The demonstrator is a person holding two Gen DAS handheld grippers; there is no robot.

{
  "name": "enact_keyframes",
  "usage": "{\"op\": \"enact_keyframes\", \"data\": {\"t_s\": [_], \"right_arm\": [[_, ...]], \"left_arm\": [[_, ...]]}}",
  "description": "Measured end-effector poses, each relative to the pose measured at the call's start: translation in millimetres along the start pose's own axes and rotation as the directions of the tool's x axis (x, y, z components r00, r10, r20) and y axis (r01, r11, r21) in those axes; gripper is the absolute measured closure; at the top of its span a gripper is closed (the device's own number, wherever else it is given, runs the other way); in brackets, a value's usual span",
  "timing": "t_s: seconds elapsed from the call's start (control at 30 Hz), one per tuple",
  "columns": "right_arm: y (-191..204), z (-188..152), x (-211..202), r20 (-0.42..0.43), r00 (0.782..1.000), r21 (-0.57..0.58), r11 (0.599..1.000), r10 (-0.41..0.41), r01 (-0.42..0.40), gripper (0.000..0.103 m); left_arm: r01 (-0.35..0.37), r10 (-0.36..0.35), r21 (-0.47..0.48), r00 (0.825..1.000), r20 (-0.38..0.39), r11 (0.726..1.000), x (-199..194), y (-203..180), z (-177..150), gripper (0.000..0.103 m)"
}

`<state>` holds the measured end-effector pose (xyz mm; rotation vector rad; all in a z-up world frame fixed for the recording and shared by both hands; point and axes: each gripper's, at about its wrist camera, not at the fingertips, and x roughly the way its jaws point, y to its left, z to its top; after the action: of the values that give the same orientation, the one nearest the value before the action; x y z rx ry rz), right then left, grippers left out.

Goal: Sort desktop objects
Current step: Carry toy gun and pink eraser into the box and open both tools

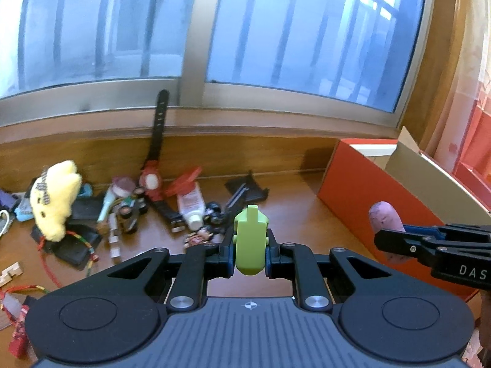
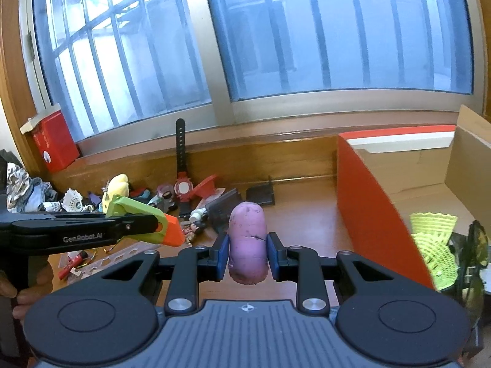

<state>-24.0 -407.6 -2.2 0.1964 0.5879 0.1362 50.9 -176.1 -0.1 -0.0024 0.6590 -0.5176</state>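
A green toy [image 1: 250,240] with an orange tip is held upright between the blue pads of the left gripper [image 1: 250,256], raised above the wooden desk [image 1: 294,202]. From the right wrist view the same toy [image 2: 144,219] is seen side-on, the orange tip pointing toward the right gripper.

A purple, rounded-end cylinder [image 2: 248,245], scuffed with dark marks, is clamped upright between the pads of the right gripper [image 2: 248,256], likewise clear of the desk. In the left wrist view it [image 1: 385,217] is seen just in front of the orange wall of the box [image 1: 362,184].

The box [image 2: 368,202] stands open at the right of the desk; yellow-green mesh items [image 2: 435,245] and dark objects are observed inside it.

A cluster of unsorted articles is noted at the far left of the desk against the wooden ledge: a yellow plush toy [image 1: 55,199], a red watch [image 1: 152,184] with its black strap leaning up the ledge, a white tube [image 1: 191,205], a black stand [image 1: 248,188], small figures and cords. A red container [image 2: 56,142] rests on the window sill at the left.
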Motion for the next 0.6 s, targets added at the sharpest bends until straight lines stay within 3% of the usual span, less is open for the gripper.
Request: {"op": "enact_keyframes", "data": {"t_s": [0.6], "right_arm": [[-57.4, 9.6, -34.5, 0.08, 0.996, 0.039, 0.998, -0.048, 0.045, 0.074]], "left_arm": [[0.069, -0.073, 0.097, 0.996, 0.044, 0.993, 28.1, -89.3, 31.9, 0.084]]}}
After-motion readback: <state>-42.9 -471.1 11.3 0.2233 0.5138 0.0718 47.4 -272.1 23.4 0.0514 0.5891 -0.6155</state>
